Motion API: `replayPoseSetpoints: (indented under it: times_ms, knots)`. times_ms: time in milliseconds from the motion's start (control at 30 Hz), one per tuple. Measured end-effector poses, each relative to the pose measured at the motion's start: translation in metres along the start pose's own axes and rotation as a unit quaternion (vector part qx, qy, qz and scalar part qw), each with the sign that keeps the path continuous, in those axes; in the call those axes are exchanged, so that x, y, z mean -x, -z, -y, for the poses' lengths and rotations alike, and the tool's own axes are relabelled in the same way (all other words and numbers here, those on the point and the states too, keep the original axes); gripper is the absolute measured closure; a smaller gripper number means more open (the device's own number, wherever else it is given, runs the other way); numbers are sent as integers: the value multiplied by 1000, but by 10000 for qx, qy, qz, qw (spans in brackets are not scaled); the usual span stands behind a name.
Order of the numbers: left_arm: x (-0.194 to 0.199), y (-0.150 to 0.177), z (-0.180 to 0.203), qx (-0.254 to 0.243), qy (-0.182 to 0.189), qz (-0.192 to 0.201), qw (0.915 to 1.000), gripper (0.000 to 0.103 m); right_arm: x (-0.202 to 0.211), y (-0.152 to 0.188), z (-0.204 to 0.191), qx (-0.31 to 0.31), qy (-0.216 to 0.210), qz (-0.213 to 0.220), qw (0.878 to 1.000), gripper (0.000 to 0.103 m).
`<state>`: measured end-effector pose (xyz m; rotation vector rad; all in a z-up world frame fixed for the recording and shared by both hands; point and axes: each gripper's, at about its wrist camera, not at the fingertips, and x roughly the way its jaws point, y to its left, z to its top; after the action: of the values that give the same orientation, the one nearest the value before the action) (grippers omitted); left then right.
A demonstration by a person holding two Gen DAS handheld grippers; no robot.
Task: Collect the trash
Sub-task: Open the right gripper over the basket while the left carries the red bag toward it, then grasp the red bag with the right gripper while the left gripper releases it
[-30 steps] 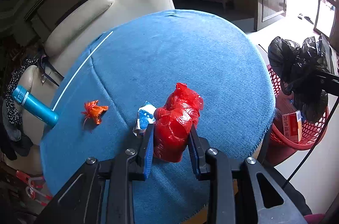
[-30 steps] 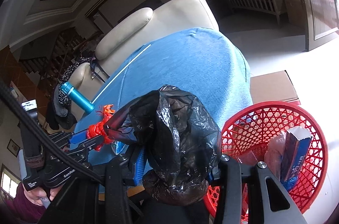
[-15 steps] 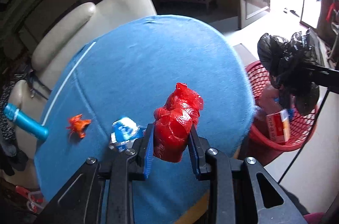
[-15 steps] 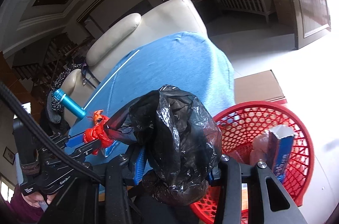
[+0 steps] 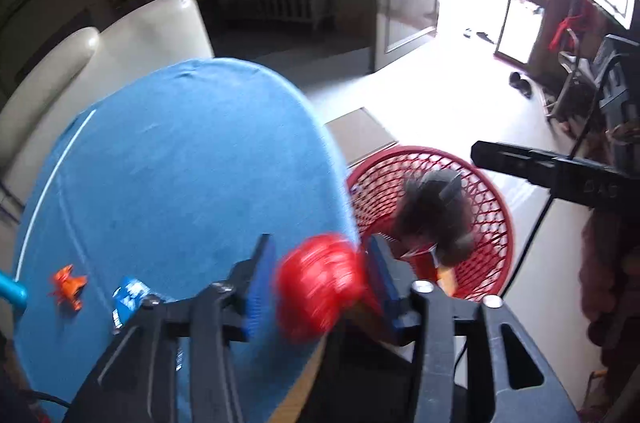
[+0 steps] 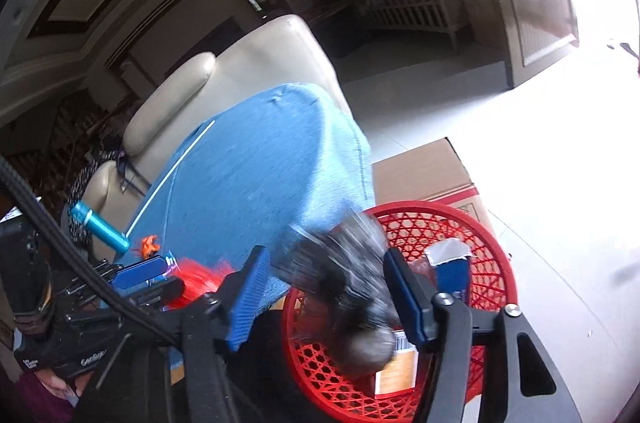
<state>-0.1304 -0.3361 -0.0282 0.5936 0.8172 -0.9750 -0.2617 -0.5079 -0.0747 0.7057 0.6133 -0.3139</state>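
My left gripper (image 5: 320, 243) hangs over the edge of the blue-clothed round table (image 5: 180, 163). Its jaws are opening, and a blurred red plastic bag (image 5: 320, 279) drops loose between the blue pads (image 5: 262, 283). My right gripper (image 6: 327, 253) is above the red mesh basket (image 6: 440, 211) on the floor. Its jaws are opening too, and a crumpled black bag (image 6: 348, 295) slips down between them, blurred. In the left wrist view the black bag (image 5: 436, 215) is inside the basket (image 5: 484, 191).
An orange scrap (image 5: 68, 287) and a blue-white wrapper (image 5: 130, 297) lie on the cloth, with a blue tube (image 5: 12, 293) at its left edge. A blue carton (image 6: 452, 267) stands in the basket. A cardboard box (image 6: 420, 175) lies behind it, and a cream armchair (image 5: 120, 43) beyond the table.
Both grippers swung right toward the basket. Both pairs of jaws, shut on their bags before, have spread, and the red and black bags are falling out, streaked with motion.
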Motion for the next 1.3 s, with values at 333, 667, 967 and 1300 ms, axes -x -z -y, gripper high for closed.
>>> replayPoseSetpoints:
  times_ms: [333, 667, 967, 1300]
  knots:
    - [14, 32, -58, 561, -305, -1, 9980, 44, 3, -6, 3, -123, -28, 21, 9999, 38]
    - [42, 105, -161, 1758, -1155, -149, 9775, 41, -30, 2, -49, 228, -410, -381, 9982, 38]
    - [48, 127, -188, 2212, -1336, -114, 9660, 41, -80, 37, -136, 1085, -787, -1096, 9849, 38]
    - [46, 129, -186, 2221, -1345, -95, 9656, 41, -113, 61, -161, 1590, -369, -1305, 9779, 60]
